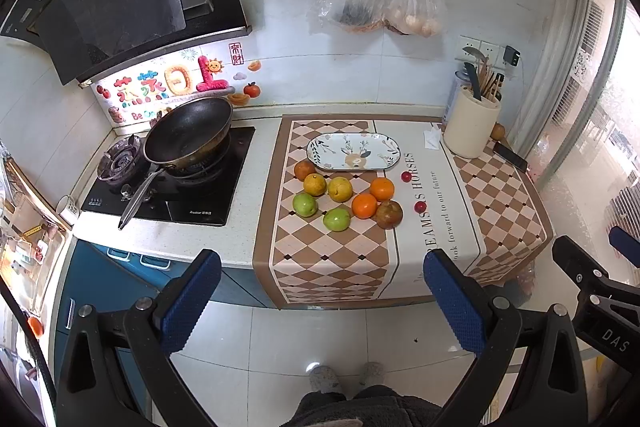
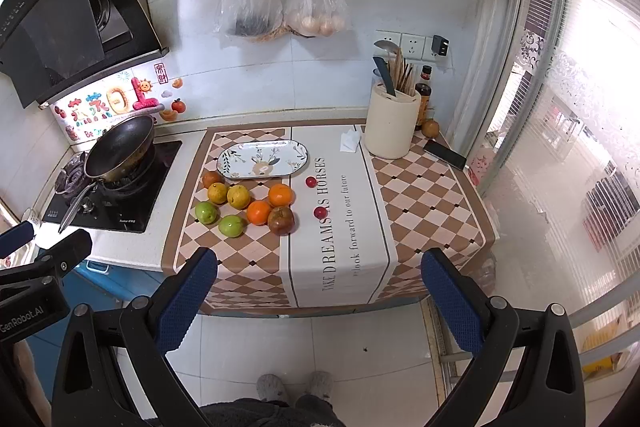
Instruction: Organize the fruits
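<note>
A black wok sits on the glass hob left of a checked cloth covering the white counter. On it, before an oval patterned ceramic plate, lie eight round fruits: two green apples, two yellow citrus, two oranges, two reddish-brown fruits, plus two small red cherries. Left gripper and right gripper hang spread, empty, above the floor.

Black wok on stove; utensil crock beside phone.
</note>
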